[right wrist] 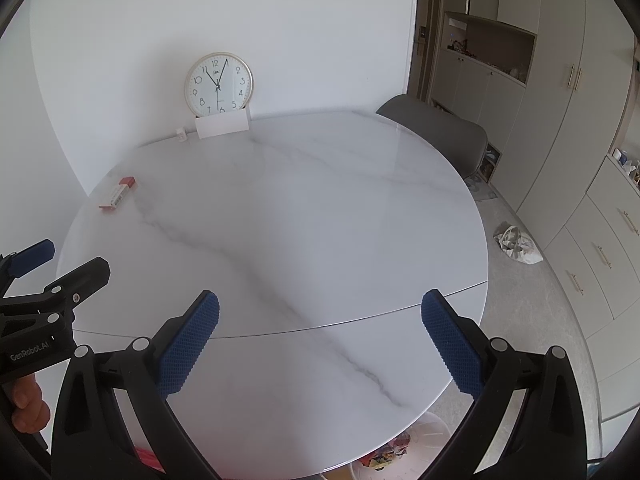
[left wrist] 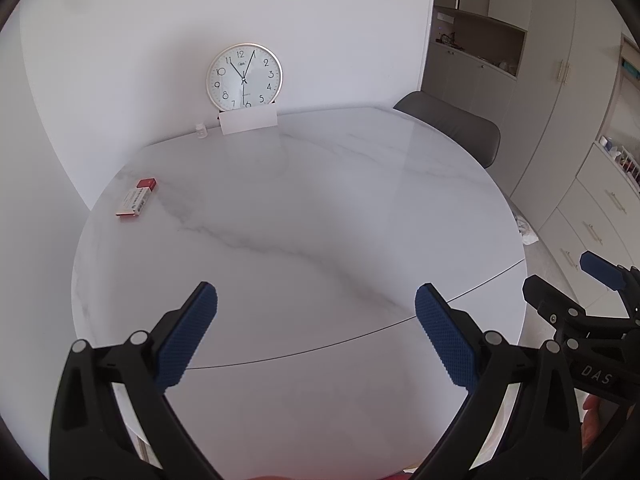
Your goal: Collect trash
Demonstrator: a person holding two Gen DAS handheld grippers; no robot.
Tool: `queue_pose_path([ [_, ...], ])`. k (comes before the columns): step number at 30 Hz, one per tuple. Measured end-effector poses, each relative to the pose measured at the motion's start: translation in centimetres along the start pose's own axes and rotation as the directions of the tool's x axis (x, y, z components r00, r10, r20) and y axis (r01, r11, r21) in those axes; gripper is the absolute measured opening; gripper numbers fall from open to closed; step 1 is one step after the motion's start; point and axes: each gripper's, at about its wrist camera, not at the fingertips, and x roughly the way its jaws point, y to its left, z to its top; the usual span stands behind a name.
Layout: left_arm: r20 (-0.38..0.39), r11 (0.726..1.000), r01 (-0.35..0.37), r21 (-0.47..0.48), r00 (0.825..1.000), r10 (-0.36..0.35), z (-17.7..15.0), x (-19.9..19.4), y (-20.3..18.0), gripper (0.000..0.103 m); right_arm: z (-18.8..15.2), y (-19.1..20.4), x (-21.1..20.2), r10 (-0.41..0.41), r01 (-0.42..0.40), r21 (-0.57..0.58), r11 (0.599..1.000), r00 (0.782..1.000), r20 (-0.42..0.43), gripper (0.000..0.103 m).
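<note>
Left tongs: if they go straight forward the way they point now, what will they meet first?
Probably the bare marble table: the open left tongs seem tilted down toward its middle. The red and white box lies off to the left, out of line. Depth is unclear.

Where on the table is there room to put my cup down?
Almost everywhere: the marble table is bare from the near edge to the clock. Only the red-and-white box on the left and the card and small bottle by the wall take space.

White grey-veined table (left wrist: 304,216), red-white box (left wrist: 137,197) (gold-rimmed clock (left wrist: 244,77))
</note>
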Motion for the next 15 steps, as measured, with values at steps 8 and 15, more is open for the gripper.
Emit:
queue_pose_path([
  [8, -0.002, 1.000, 0.000, 0.001, 1.000, 0.000, -0.01, 0.00, -0.04, 0.095, -0.14, -0.08, 0.13, 0.000, 0.000, 0.003, 1.000, 1.000, -0.003, 0.100],
  [15, -0.002, 1.000, -0.001, 0.000, 1.000, 0.001, -0.07, -0.03, -0.09, 0.095, -0.16, -0.09, 0.21, -0.002, 0.002, 0.001, 1.000, 1.000, -0.006, 0.100],
])
